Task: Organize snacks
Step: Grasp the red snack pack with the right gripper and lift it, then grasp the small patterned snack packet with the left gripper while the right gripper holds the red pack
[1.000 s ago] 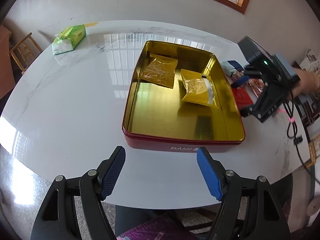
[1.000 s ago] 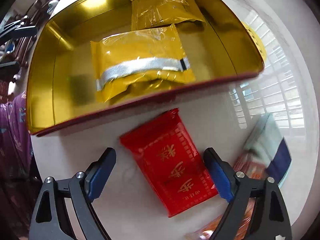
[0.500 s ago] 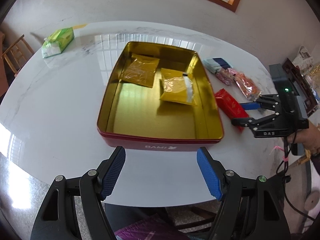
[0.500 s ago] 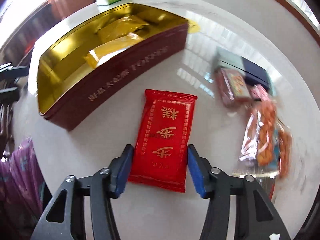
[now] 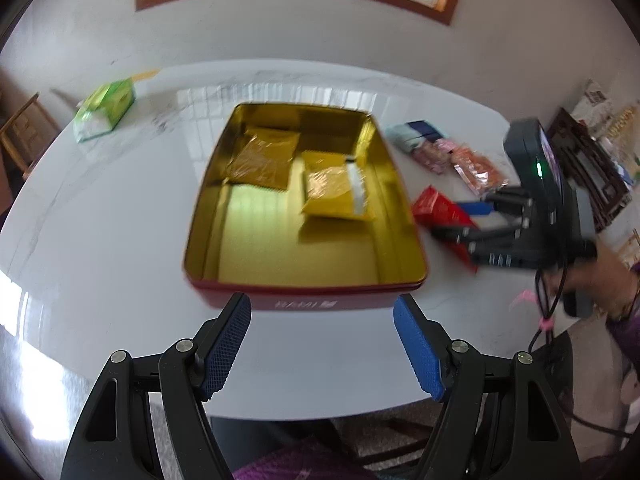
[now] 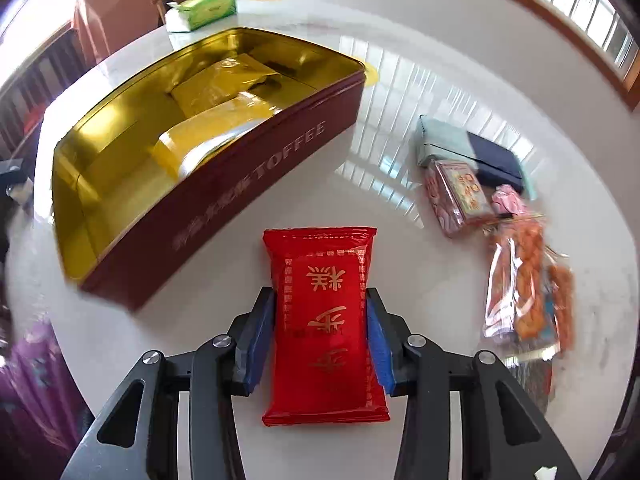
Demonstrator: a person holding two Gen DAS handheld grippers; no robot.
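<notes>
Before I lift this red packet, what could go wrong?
The right gripper pinches the red packet by its soft sides; it may buckle and slip. The tin wall stands close on the left, so a low carry could clip its rim. Two yellow packets already fill the far end; drop nearer.

Right gripper [image 6: 320, 334] clamped shut; left gripper [image 5: 322, 346] spread wide.

The tin [image 5: 304, 280] front lettering is smeared by blur in the left view. There the right gripper [image 5: 460, 220] covers much of the red packet [image 5: 434, 206]. The far snacks [image 6: 528, 280] are blurred, their labels unreadable.
</notes>
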